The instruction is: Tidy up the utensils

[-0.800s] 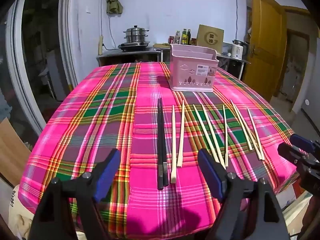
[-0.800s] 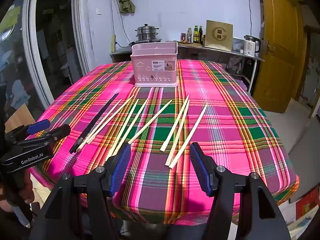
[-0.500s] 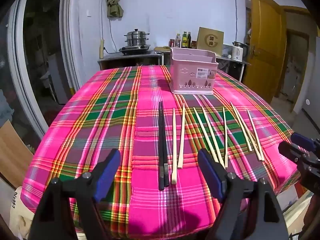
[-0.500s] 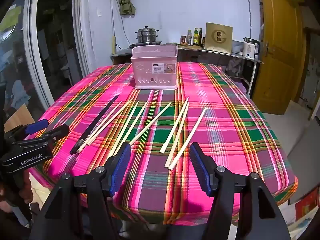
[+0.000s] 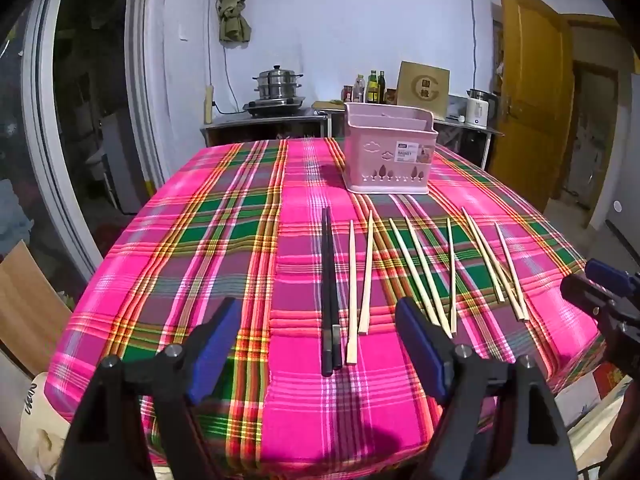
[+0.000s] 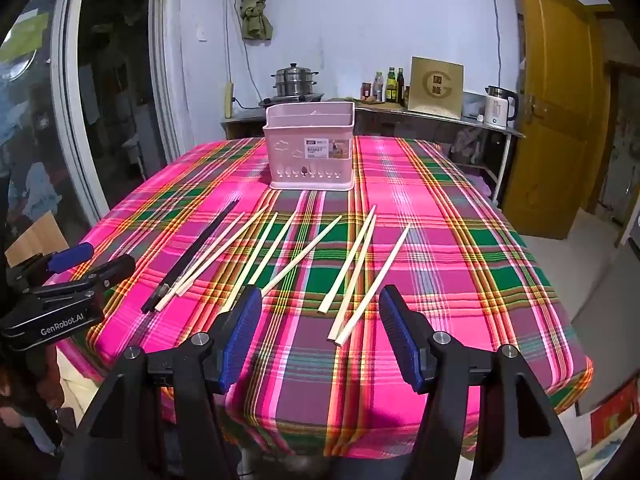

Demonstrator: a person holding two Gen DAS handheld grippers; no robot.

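Your left hand-held gripper [image 5: 316, 344] and right hand-held gripper [image 6: 320, 328] are both spread wide and hold nothing. The chopsticks [image 5: 420, 268] lie on the tabletop [image 5: 192, 248] in front of the pink basket [image 5: 388, 148].

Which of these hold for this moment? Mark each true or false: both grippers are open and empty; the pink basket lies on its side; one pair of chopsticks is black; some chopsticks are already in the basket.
1. Both the left gripper and the right gripper are open and empty. True.
2. The pink basket lies on its side. False: it stands upright on the tablecloth.
3. One pair, the black chopsticks, is dark. True.
4. Some chopsticks are already in the basket. False: the pale chopsticks and the black pair all lie on the cloth.
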